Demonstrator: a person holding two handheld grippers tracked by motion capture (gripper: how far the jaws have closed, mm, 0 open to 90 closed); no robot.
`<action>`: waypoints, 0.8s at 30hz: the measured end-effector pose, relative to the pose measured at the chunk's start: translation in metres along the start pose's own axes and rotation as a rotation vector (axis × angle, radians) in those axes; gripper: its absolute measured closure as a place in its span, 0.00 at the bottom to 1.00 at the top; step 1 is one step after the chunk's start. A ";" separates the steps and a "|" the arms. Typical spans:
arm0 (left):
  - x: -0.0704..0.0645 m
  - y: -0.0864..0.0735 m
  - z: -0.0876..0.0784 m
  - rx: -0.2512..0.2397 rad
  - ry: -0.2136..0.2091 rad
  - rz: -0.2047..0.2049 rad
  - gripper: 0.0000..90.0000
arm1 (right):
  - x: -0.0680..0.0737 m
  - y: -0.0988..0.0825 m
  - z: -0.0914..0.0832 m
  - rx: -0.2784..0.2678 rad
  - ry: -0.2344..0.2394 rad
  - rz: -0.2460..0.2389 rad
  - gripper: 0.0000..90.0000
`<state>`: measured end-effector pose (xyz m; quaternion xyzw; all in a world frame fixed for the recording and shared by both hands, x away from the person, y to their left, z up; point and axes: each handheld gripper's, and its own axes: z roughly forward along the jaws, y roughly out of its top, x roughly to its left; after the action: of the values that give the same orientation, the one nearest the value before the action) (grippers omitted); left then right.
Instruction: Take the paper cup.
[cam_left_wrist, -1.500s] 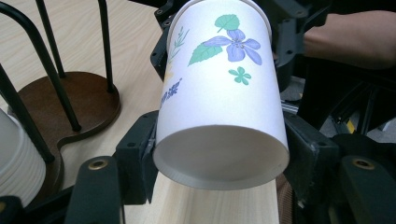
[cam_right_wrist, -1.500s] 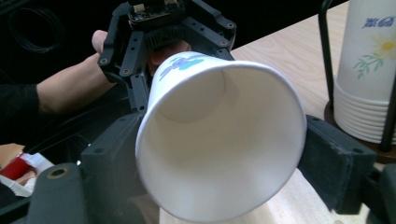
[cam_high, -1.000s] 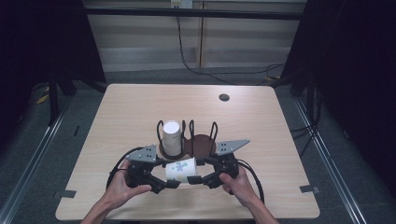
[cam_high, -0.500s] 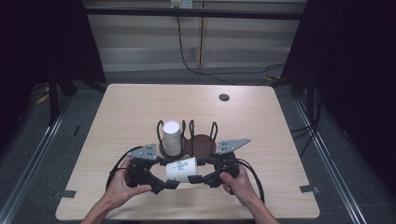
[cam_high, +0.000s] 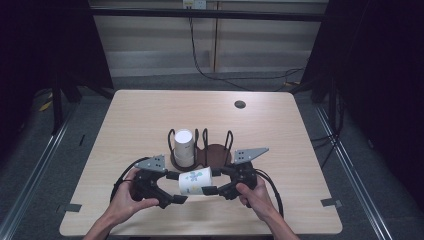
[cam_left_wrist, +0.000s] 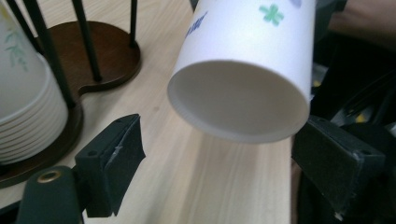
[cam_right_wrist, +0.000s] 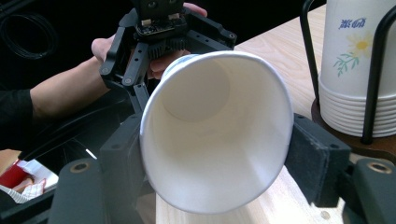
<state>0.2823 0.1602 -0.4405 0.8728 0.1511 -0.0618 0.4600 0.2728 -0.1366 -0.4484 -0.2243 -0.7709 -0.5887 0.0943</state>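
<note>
**Cup held sideways in your right gripper, left jaws off it**

You are working at the near edge of the table (cam_high: 150, 115), a pale wooden top with a small dark disc (cam_high: 240, 104) far back on your right. Just beyond your hands stands the rack (cam_high: 216, 155), a dark brown base with thin black uprights; in its left bay sits the stack (cam_high: 183, 147) of paper cups, bottom up. In the left gripper view that stack (cam_left_wrist: 25, 93) shows at the left edge, and in the right gripper view it stands at the right (cam_right_wrist: 355, 65), printed with a daisy.

The cup (cam_high: 195, 181) lies on its side in the air between your two grippers, just in front of the rack and clear of the tabletop.

Your right gripper (cam_right_wrist: 212, 154) is clamped on the cup's mouth end: both pads press its rim, which is squeezed slightly oval (cam_right_wrist: 215, 135). You look straight into the cup there.

Your left gripper (cam_left_wrist: 219, 163) has just been opening, and its jaws now stand wide apart. The cup's bottom end (cam_left_wrist: 243, 88) hangs above and between them, and neither pad touches it. In the high view that gripper (cam_high: 170, 192) sits just left of the cup, the right gripper (cam_high: 212, 186) just right of it.
</note>
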 end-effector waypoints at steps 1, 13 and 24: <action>0.001 -0.001 0.000 0.004 0.001 -0.003 0.19 | 0.000 0.000 0.000 0.001 -0.001 0.000 0.31; 0.010 -0.012 -0.005 0.024 0.065 -0.024 0.18 | 0.000 0.003 -0.005 0.037 -0.050 -0.005 0.32; 0.012 -0.019 -0.016 0.015 0.090 -0.023 0.18 | -0.006 0.004 -0.016 0.090 -0.118 0.013 0.32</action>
<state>0.2873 0.1864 -0.4494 0.8762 0.1812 -0.0286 0.4457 0.2783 -0.1523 -0.4433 -0.2592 -0.7992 -0.5387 0.0625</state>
